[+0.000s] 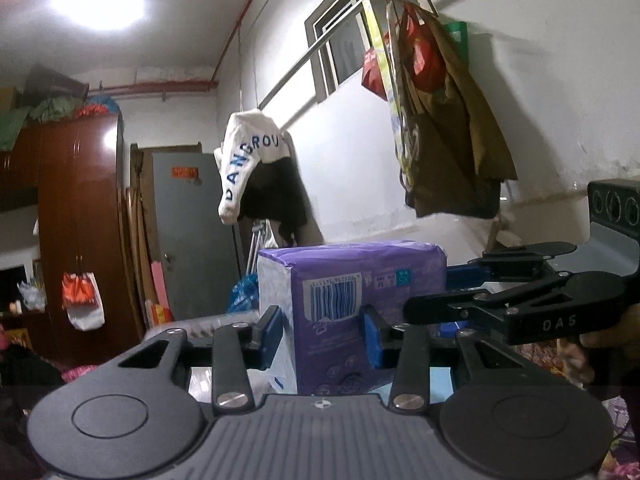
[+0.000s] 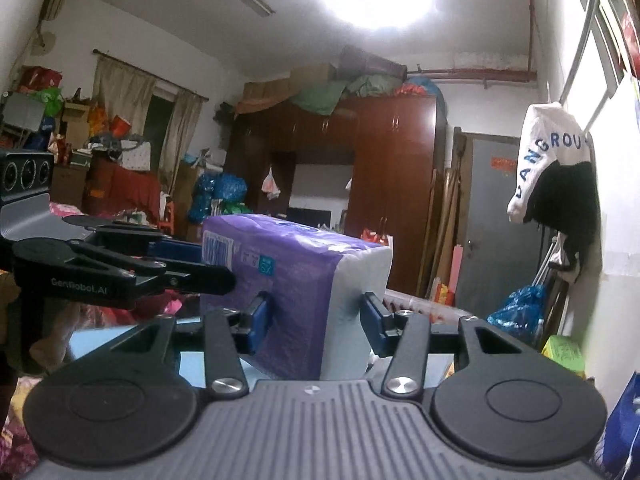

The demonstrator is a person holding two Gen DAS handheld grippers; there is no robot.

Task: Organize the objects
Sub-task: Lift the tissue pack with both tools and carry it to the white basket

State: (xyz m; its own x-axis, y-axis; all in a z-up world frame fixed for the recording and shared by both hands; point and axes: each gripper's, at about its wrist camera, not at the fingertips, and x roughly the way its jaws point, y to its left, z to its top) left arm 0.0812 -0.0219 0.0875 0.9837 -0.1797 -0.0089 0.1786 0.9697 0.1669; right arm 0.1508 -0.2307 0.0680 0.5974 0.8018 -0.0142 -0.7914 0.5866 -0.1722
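Observation:
A purple and white soft package (image 1: 352, 280) with a barcode is held up in the air between both grippers. My left gripper (image 1: 322, 336) is shut on its barcode end, blue pads pressing both sides. My right gripper (image 2: 316, 320) is shut on the white end of the same package (image 2: 296, 272). Each gripper shows in the other's view: the right one (image 1: 520, 296) reaches in from the right, the left one (image 2: 120, 268) from the left.
A brown wardrobe (image 2: 392, 184) and a grey door (image 1: 192, 240) stand behind. A white "DANGROUS" garment (image 1: 248, 160) and bags (image 1: 440, 120) hang from a wall rail. Cluttered bedding and boxes (image 2: 112, 184) lie at the left.

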